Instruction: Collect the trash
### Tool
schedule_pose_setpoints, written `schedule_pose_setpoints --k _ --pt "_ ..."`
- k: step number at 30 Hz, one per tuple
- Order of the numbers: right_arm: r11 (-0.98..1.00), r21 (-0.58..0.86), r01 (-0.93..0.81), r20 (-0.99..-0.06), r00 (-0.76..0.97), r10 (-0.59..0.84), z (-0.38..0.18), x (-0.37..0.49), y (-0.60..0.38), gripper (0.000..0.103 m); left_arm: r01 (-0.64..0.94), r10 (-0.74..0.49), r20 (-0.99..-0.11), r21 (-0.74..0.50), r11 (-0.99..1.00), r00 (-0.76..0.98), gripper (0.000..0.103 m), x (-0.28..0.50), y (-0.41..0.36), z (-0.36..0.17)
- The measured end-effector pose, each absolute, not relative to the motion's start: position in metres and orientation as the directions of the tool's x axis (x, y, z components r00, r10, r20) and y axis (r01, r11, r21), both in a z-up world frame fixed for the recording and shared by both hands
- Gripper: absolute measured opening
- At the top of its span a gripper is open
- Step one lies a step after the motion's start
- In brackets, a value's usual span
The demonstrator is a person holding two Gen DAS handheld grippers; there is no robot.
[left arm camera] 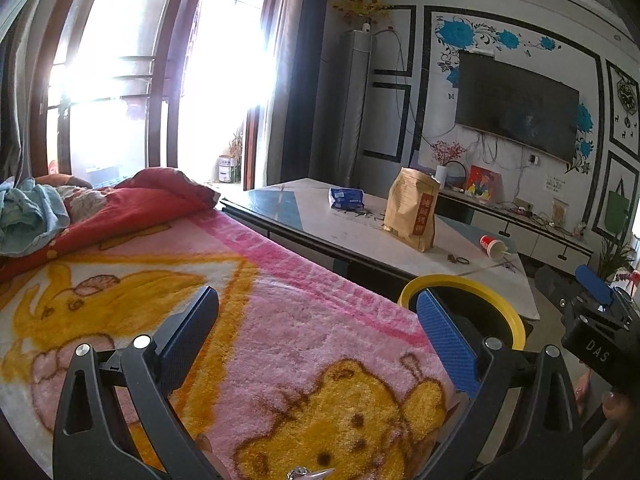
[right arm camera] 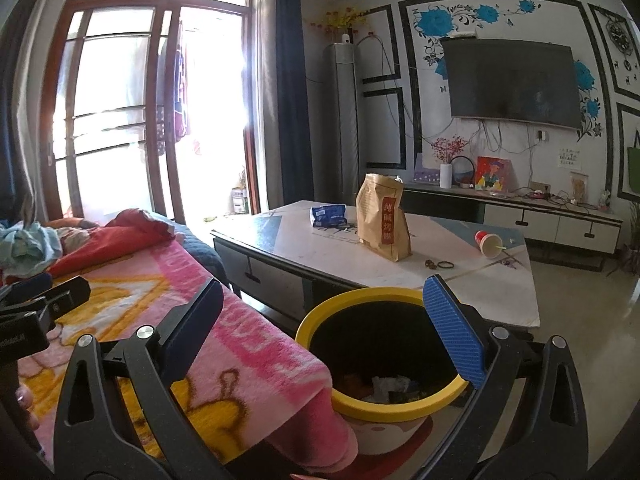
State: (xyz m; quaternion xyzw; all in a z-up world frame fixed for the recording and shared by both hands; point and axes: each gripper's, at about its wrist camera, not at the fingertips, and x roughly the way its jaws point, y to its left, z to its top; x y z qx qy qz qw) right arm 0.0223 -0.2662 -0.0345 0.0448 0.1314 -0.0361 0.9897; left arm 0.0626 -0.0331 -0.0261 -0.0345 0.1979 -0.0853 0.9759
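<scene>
A trash bin with a yellow rim (right arm camera: 356, 400) stands on the floor between the sofa and the coffee table (right arm camera: 304, 248); scraps lie inside it. It also shows in the left wrist view (left arm camera: 516, 320). On the table stand a brown paper bag (right arm camera: 382, 216), a blue wrapper (right arm camera: 328, 216) and a tipped red paper cup (right arm camera: 489, 243). My right gripper (right arm camera: 324, 312) is open and empty, just above the bin. My left gripper (left arm camera: 316, 320) is open and empty over the pink blanket (left arm camera: 280, 320).
A sofa with a pink cartoon blanket (right arm camera: 192, 320) and a red quilt (left arm camera: 132, 204) fills the left. Hair ties (right arm camera: 440, 265) lie on the table. A TV (right arm camera: 514, 84) and low cabinet (right arm camera: 552, 220) line the far wall; an air conditioner (right arm camera: 336, 120) stands by the window.
</scene>
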Motion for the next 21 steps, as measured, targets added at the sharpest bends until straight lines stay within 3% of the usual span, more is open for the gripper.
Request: schedule_pose_setpoints --k 21 --pt "0.993 0.084 0.080 -0.265 0.963 -0.055 -0.0349 0.0240 -0.2640 0.092 0.153 -0.181 -0.379 -0.102 0.983 0.908 0.097 0.0626 -0.0323 -0.0247"
